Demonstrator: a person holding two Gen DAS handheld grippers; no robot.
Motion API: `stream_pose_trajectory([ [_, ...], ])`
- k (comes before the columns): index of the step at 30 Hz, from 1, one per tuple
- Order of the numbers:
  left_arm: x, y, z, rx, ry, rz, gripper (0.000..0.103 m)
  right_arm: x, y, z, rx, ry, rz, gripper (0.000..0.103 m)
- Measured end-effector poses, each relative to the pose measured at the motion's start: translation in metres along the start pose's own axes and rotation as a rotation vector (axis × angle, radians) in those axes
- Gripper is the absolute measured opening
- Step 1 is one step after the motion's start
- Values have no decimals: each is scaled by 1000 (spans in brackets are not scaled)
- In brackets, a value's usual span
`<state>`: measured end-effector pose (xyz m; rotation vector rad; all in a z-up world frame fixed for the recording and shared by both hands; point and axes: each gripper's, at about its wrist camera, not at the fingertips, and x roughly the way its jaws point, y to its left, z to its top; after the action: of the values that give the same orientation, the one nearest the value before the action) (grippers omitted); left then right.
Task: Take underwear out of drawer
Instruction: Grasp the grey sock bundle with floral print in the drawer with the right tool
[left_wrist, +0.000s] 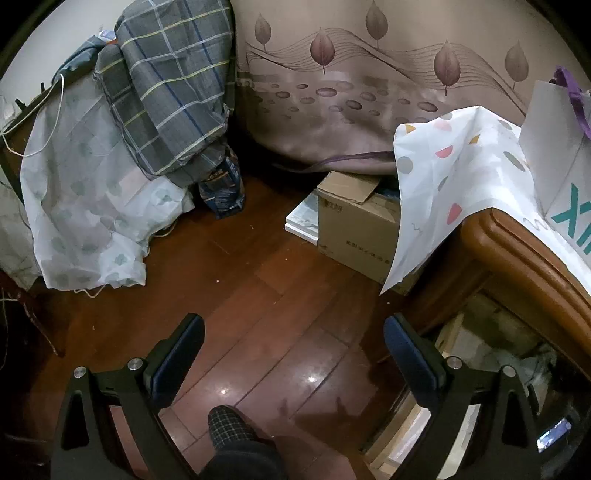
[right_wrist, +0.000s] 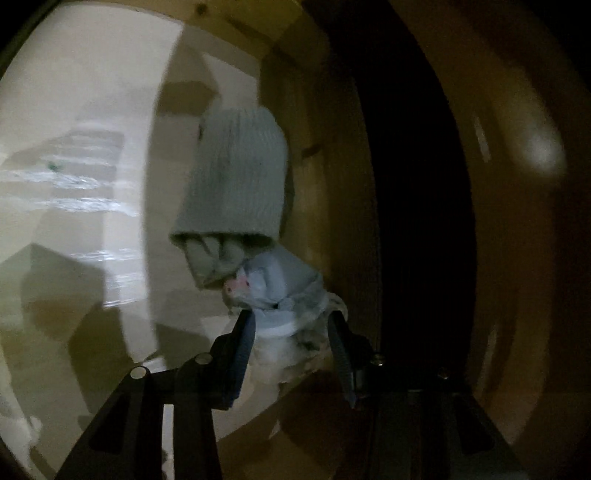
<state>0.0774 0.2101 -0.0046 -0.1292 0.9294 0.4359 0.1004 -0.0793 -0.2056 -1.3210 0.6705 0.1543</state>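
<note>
A dark wooden floor fills the left wrist view, hemmed by clutter. Along the back hangs a brown leaf-patterned curtain. On the left a pale sheet is draped over furniture, with a grey checked bedding bundle piled on top. On the right a wooden cabinet carries a white dotted cloth and a paper bag; a cardboard box stands against its side, beside the curtain hem. Below the cabinet top the open drawer shows pale folded things. The left gripper hangs over bare floor with its fingers wide apart and nothing between them, a checked slipper beneath it.

In the right wrist view, which is dim and blurred, the right gripper is inside the pale wooden drawer, close to its side wall. Its fingers are partly drawn together around a light blue and white bundle, apparently the underwear, pressing it on both sides. A rolled pale green cloth lies just beyond, touching that bundle.
</note>
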Motion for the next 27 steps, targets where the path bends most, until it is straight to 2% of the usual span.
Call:
stream_pose_trajectory([
  [5,4,-2,-1,12,16,-4,97,8,5,-1,-9,-9,-7,40],
  [8,4,-7,-2,31,13,4,97,8,0,-4,28,-22,29,37],
  [9,4,-8,-2,33,11,3,97,8,-1,-5,32,-24,42,34],
  [10,4,-8,-2,34,9,2,97,11,-2,-6,27,-15,57,23],
  [13,3,-10,-3,40,2,7,97,13,5,-6,2,-22,61,7],
  [15,3,-12,-3,42,2,9,97,9,6,-7,7,-16,68,6],
  [19,4,-14,-3,56,5,8,97,-9,3,-5,46,-6,165,6],
  [24,4,-15,-3,61,9,2,97,-47,-1,-8,98,-29,356,6],
  [27,4,-15,-3,61,11,2,97,-68,1,-7,78,-57,390,6],
])
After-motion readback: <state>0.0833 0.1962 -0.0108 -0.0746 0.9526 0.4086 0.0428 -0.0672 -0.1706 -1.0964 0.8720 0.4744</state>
